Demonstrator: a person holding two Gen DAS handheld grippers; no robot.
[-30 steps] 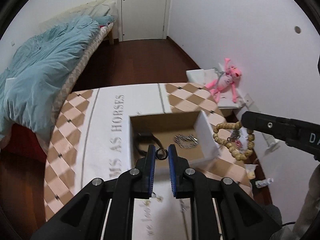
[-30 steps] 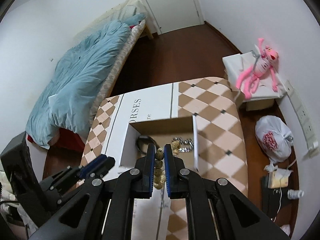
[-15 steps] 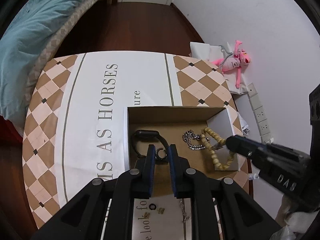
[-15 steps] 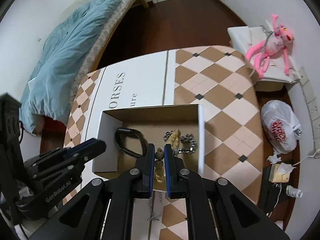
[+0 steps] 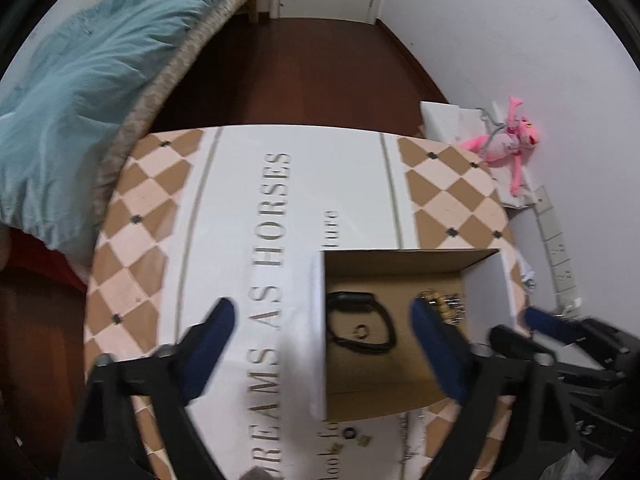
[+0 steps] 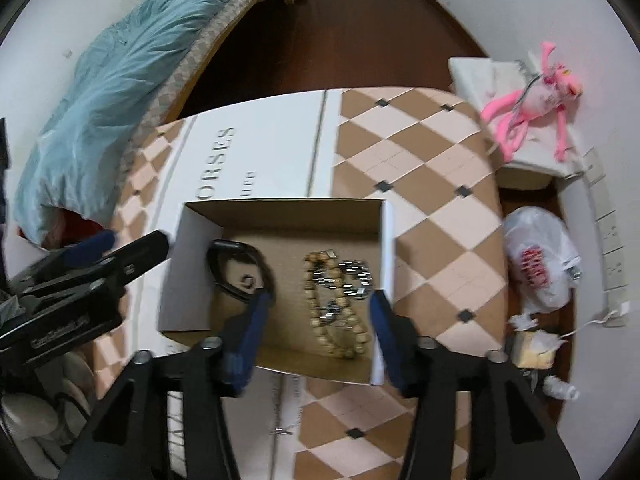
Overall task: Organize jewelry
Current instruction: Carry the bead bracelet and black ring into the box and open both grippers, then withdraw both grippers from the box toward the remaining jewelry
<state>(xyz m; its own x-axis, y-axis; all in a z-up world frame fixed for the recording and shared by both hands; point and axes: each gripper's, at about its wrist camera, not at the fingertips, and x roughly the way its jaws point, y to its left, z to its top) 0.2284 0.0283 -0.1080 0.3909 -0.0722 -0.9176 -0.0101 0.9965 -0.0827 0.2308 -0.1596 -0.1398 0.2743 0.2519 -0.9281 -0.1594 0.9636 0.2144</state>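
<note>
We see both the left tool [image 5: 320, 320] and right tool [image 6: 318, 304] spread wide and empty over the cardboard box [image 6: 280, 210] on the table [image 6: 420, 152], where the bead bracelet [image 6: 340, 320], chain [image 6: 356, 276], ring [image 6: 248, 281] and black watch [image 6: 236, 268] lie.

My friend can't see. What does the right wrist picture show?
The open right gripper hovers over a cardboard box holding a wooden bead bracelet, silver chain, black watch and small ring. The box sits on a checkered tablecloth.
</note>
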